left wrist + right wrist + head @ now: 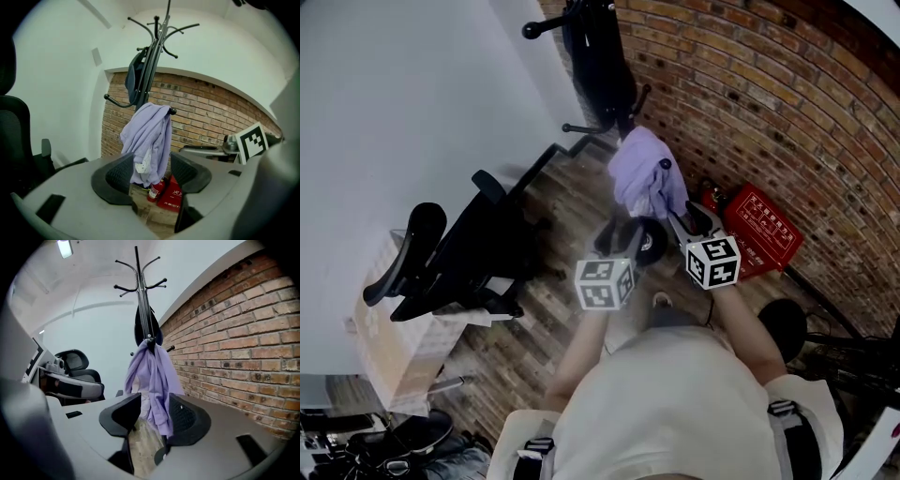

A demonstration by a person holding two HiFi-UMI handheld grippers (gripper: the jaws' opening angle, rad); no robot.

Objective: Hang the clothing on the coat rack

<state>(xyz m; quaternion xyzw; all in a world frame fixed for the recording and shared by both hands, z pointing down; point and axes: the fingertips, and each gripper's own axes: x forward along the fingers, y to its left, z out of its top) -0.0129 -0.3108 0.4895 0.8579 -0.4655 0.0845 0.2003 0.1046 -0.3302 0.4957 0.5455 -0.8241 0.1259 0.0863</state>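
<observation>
left gripper [150,174]: fingers are standing spread, pinching nothing | right gripper [154,417]: fingers are also standing spread and empty | lilac clothing [149,136]: is hanging beyond both grippers from a lower hook of the coat rack [157,42], clear of the fingers | red box [761,230]: is sitting on the floor by the brick wall [769,84]
</observation>
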